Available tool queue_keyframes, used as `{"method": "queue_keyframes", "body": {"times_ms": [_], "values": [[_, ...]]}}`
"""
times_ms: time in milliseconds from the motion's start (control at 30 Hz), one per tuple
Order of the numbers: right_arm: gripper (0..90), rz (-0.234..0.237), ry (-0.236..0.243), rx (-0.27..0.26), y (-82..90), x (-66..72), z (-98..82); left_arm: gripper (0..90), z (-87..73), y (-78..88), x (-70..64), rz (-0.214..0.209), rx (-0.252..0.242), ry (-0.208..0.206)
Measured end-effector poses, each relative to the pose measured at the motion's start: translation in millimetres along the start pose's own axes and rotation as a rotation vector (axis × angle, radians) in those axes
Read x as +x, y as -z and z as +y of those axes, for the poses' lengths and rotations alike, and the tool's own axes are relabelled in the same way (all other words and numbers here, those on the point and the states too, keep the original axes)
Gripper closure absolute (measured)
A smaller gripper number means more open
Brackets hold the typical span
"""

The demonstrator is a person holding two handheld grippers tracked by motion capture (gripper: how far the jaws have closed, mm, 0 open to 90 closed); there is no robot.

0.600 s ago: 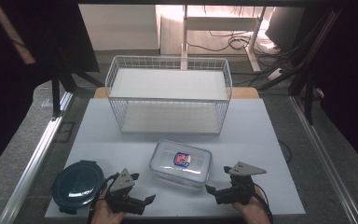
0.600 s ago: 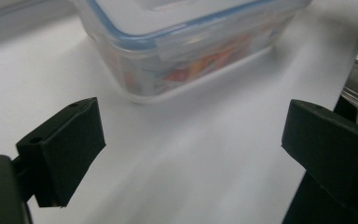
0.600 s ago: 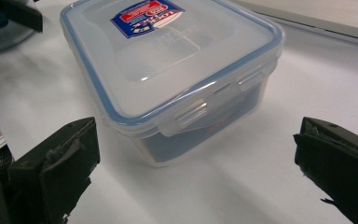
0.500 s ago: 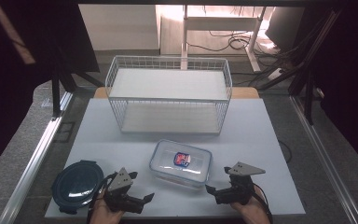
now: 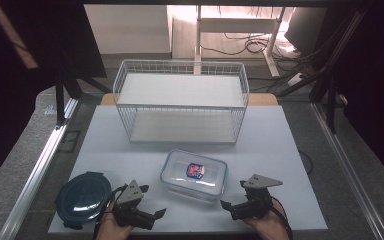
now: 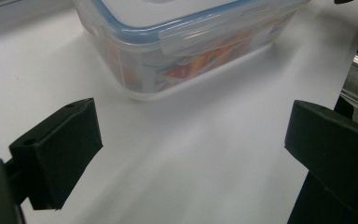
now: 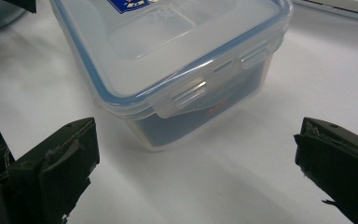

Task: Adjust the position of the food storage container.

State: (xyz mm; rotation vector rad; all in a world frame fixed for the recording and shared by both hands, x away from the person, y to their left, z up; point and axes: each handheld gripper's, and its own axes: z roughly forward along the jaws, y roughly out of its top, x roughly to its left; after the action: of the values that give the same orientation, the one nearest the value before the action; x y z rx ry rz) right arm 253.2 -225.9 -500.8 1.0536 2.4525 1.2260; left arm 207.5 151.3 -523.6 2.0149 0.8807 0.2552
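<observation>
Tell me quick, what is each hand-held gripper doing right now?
Left hand-held gripper: open, holding nothing.
Right hand-held gripper: open, holding nothing.

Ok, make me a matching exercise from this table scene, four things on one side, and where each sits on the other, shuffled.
Things:
1. wire basket
2. clear lidded container
3. dark round lid
4. right hand-held gripper

Places:
A. near left corner of the table
B. far side of the table, middle
C. near edge, right of the container
D. centre, between the two grippers

Pairs: 1-B, 2-D, 3-A, 4-C
</observation>
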Motion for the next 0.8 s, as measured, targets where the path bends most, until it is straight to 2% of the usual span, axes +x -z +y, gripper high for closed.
{"method": "queue_keyframes", "body": {"times_ms": [167,267,333,433,500,600,700,800], "values": [[1.9,-0.006,-0.003,0.004,1.2,2.5,2.1,3.0,1.8,-1.0,1.2,-0.013,-0.004,0.013],[6.2,-0.005,-0.010,-0.011,3.9,4.3,4.2,3.2,3.1,0.1,3.4,-0.060,-0.018,0.027],[9.4,-0.008,-0.004,-0.032,7.3,6.1,6.3,5.6,5.4,1.1,3.3,-0.050,-0.016,0.033],[15.9,-0.011,0.011,-0.064,12.1,10.4,9.4,15.9,9.0,2.9,2.2,-0.040,-0.013,0.024],[22.0,-0.009,0.028,-0.072,14.6,13.1,11.1,24.5,10.0,1.7,2.3,-0.050,0.001,0.020],[35.7,0.010,0.064,-0.068,16.6,16.9,12.4,33.7,10.3,-2.5,3.7,-0.055,0.037,0.032],[45.5,0.015,0.095,-0.055,17.7,20.5,13.3,41.4,12.0,-4.1,4.6,-0.057,0.041,0.040],[52.1,0.025,0.105,-0.051,17.9,22.6,14.1,49.7,12.6,-4.0,5.1,-0.057,0.041,0.046]]}}
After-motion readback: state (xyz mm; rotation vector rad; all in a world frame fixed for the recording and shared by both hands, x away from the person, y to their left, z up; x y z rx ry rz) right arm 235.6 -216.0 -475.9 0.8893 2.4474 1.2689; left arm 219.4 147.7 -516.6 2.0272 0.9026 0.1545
